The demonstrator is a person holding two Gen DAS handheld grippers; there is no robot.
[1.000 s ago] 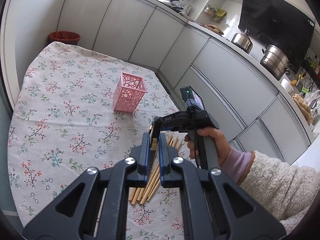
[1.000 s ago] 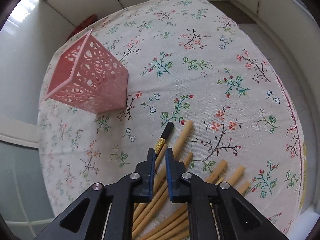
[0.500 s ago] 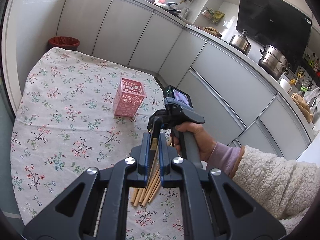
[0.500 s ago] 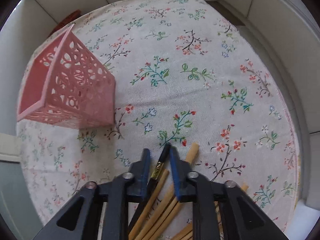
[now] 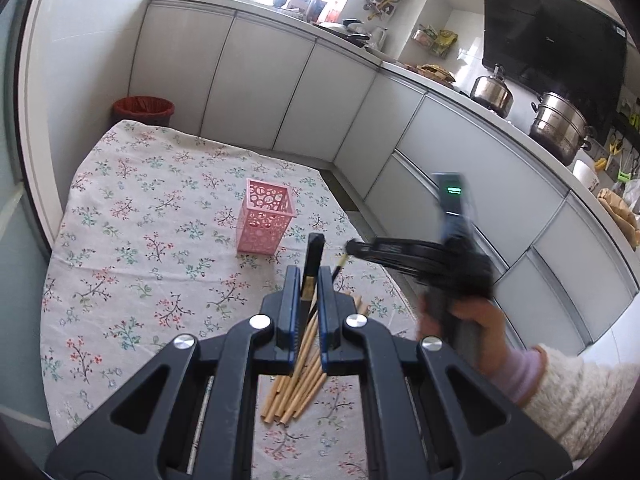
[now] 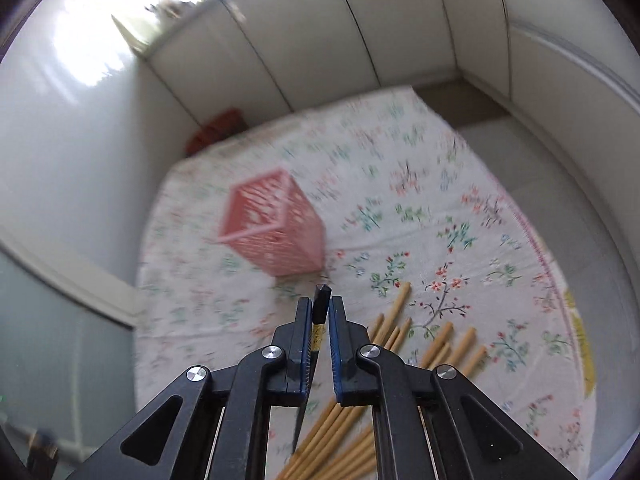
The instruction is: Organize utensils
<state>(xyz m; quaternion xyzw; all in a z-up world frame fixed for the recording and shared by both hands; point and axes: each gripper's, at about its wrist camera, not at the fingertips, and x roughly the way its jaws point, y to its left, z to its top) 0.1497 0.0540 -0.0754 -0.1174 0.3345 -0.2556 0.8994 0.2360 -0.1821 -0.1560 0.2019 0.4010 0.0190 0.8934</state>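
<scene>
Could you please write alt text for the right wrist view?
The right claw grips a black chopstick with a gold band above loose bamboo chopsticks on a floral tablecloth. A blurred pink perforated plastic holder stands beyond.

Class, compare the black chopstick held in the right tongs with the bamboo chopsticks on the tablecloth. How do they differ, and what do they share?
Colour: the black chopstick is dark with a gold band; the bamboo chopsticks are plain tan.
Pose: the black chopstick is lifted off the cloth; the bamboo chopsticks lie flat on the tablecloth.
Grip: the right tongs clamp the black chopstick; nothing holds the bamboo chopsticks.
Shared: both are slim, straight sticks, and neither is in the pink basket yet.
</scene>
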